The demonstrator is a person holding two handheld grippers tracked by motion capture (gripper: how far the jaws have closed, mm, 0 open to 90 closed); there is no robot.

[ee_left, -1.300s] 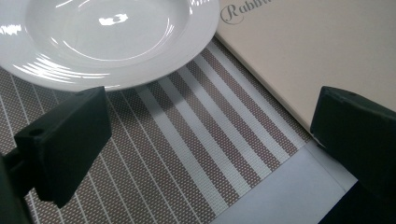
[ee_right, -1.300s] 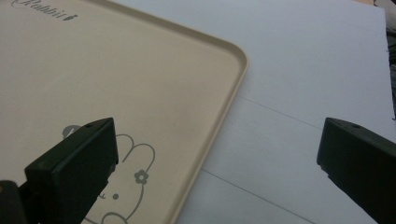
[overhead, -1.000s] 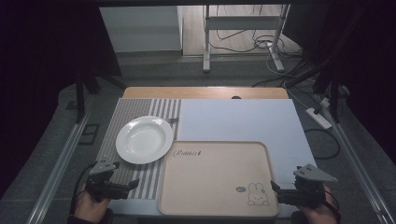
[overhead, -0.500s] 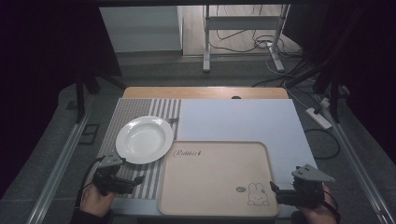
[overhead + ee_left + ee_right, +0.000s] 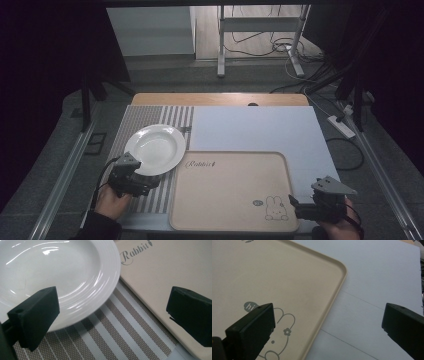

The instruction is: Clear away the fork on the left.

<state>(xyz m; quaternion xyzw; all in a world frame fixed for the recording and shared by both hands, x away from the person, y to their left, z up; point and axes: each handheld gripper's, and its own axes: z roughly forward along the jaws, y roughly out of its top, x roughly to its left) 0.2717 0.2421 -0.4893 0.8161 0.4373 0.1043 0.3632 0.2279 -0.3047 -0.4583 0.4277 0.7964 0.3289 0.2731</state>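
Left tongs point(image 5: 150, 184): spread wide, holding nothing; hovered at the near rim of the plate, one jaw over the rim, the other over the tray edge in the left gripper view.
Right tongs point(image 5: 295, 204): spread wide, empty; sat at the tray's near right corner, one jaw above the rabbit drawing, the other above the pale sheet.
Plate point(image 5: 155, 149): white, empty, resting on the striped mat point(image 5: 165, 117), just beside the tray's far left corner.
Tray point(image 5: 227, 192): beige, bare, lying on the counter.
Writing: script "Rabbit" point(image 5: 136, 253) at the tray's far left; "hi" point(image 5: 250, 306) in a grey speech bubble beside the rabbit drawing point(image 5: 273, 209).
Pale sheet point(image 5: 260, 130): covered the counter right of the mat.
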